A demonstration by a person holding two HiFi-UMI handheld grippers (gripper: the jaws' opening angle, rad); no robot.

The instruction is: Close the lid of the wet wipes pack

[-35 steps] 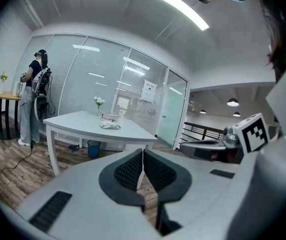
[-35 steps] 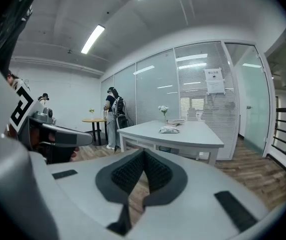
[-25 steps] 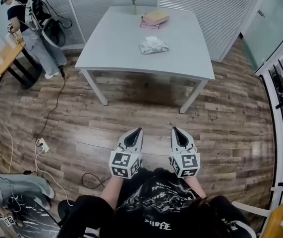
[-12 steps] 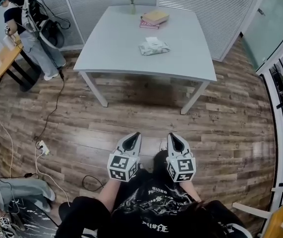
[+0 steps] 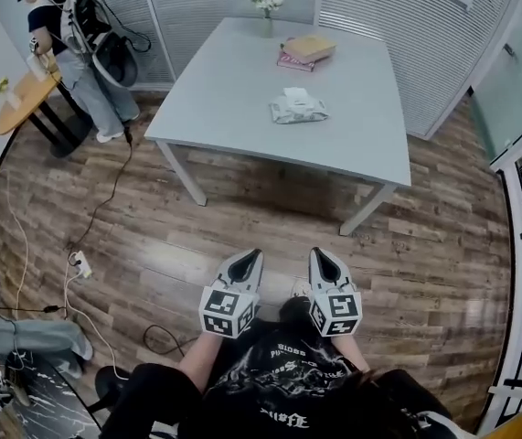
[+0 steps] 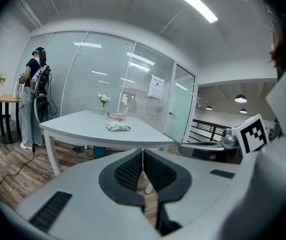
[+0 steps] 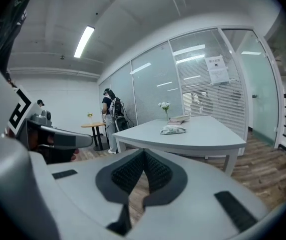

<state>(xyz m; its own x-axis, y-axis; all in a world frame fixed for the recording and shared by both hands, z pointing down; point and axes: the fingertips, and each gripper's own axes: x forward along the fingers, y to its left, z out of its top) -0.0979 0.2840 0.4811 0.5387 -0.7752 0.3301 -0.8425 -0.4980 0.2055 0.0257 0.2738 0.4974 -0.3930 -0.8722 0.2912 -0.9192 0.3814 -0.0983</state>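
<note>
- Head view: shows left gripper and right gripper side by side low in frame, over wood floor, well short of grey table.
- Same view: puts wet wipes pack on the tabletop, right of centre, near stacked books and flower vase at the far edge. Well apart from both grippers. Lid state too small to read.
- Also catches a person standing by a round wooden table upper left, plus power strip on the floor.
- Left gripper view: finds the jaws pressed together, nothing between. Pack far ahead on the table, books just behind it.
- Right gripper view: same story, jaws flat against each other, empty. Pack on the table beyond the tips, flowers behind it.
</note>
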